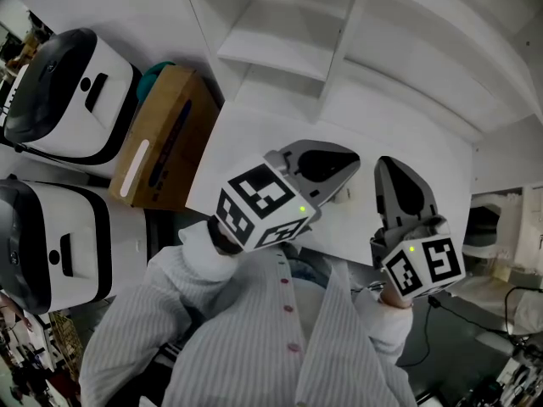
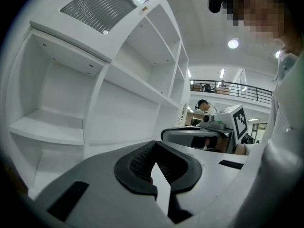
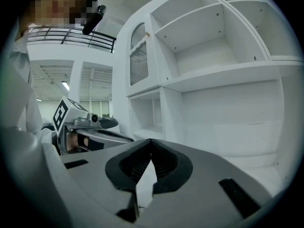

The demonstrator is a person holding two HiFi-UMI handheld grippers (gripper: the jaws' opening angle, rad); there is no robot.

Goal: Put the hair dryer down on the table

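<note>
Left claw (image 2: 153, 146) pressed together, nothing pinched | right claw (image 3: 151, 144) likewise | both near level, side by side over white table (image 1: 254, 134) | hair dryer: not visible in any view

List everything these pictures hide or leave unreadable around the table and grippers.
Hair dryer: in no view.
Table under the grippers: head view, covered by the left gripper and right gripper, both shut and empty.
Teal thing: head view, mostly behind the cardboard box.
Bottom-right clutter: head view, too small and dark.
</note>
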